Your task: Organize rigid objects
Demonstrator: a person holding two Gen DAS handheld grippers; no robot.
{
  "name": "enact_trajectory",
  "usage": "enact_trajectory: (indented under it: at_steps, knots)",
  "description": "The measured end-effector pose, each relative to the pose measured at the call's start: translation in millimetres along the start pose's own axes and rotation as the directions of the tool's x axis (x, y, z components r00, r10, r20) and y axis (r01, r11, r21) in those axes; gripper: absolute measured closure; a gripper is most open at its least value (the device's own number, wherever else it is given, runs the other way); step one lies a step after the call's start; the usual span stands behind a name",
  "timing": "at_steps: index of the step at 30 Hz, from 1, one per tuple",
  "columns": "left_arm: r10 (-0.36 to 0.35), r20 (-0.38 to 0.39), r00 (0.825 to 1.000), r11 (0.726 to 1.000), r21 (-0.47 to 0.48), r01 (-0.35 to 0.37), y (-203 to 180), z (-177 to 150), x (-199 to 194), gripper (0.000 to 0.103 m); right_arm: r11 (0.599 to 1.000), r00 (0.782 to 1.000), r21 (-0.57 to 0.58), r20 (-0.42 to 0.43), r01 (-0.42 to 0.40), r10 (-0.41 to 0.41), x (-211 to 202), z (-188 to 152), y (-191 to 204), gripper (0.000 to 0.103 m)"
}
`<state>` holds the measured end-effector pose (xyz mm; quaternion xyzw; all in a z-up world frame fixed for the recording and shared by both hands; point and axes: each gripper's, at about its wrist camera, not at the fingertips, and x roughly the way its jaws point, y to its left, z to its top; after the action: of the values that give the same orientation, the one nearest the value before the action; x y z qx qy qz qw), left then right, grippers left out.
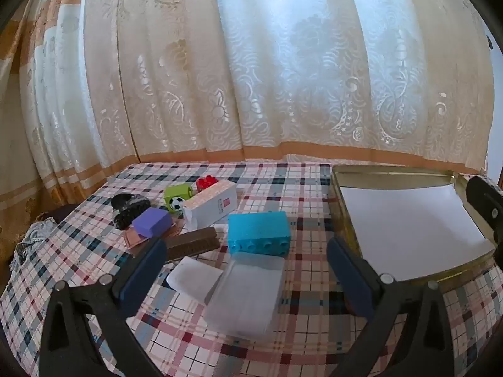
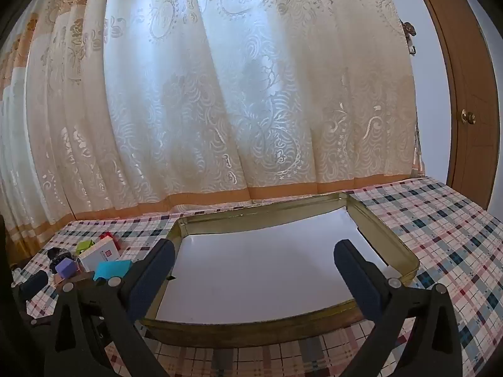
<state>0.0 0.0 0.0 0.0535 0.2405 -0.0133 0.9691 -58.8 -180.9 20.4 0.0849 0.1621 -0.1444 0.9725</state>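
Checked cloth (image 1: 301, 330) covers the worktop, and from the left wrist view the left tool (image 1: 246, 268) hangs over it with its two dark fingers spread wide and nothing between the pads. Just under that gap lies a clear plastic box (image 1: 248, 295) with its lid (image 1: 195, 276) flapped open to the left. Beyond it sits a blue brick (image 1: 259, 232), studs facing the camera, and left of that a brown bar (image 1: 191, 245) lies flat. Further back there is a small heap: a purple block (image 1: 152, 221) resting on a pinkish card (image 1: 135, 240), a black hair clip (image 1: 129, 209), a green cube with a football on it (image 1: 177, 198), a white carton (image 1: 210, 205) and a red brick (image 1: 206, 182) behind the carton. To the right stands a shallow gold tin (image 1: 341, 207) lined with white paper (image 1: 411, 226), well apart from the heap. A cream curtain (image 1: 251, 62) hangs behind everything. From the right wrist view the right tool (image 2: 254, 270) is likewise spread wide and gripping nothing, poised over the gold tin (image 2: 251, 331), whose white paper (image 2: 261, 267) carries no objects. The heap shows small at the left, the blue brick (image 2: 111, 268) nearest the tin, the purple block (image 2: 66, 267) and white carton (image 2: 99, 254) beside it.
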Motion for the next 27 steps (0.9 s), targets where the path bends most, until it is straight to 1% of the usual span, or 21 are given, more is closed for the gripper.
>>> enact_trajectory:
  at_steps: [5, 8, 9, 13, 27]
  knots:
    - [-0.003, -0.019, 1.0, 1.0, -0.014, 0.003, -2, -1, -1, 0.0, 1.0, 1.0, 0.002, 0.002, -0.004, 0.004, 0, 2, -3, 0.0]
    - [-0.011, -0.056, 0.998, 0.999, -0.041, 0.009, 4, -3, 9, 0.0, 1.0, 1.0, -0.007, 0.009, 0.0, 0.0, -1, 0, 2, 0.0]
    - [-0.017, -0.044, 0.999, 0.999, -0.047, 0.015, 7, -4, 7, 0.0, 1.0, 1.0, -0.011, 0.005, 0.0, 0.0, 0, -1, 3, 0.0]
    - [-0.022, -0.051, 0.998, 0.998, -0.052, 0.02, 11, -1, 7, 0.0, 1.0, 1.0, -0.014, -0.001, -0.004, 0.004, 0, -3, 3, 0.0]
    - [-0.01, -0.052, 0.999, 0.999, -0.039, 0.008, 4, -1, 6, 0.0, 0.999, 1.0, -0.03, -0.021, -0.013, 0.012, 3, -4, 4, 0.0]
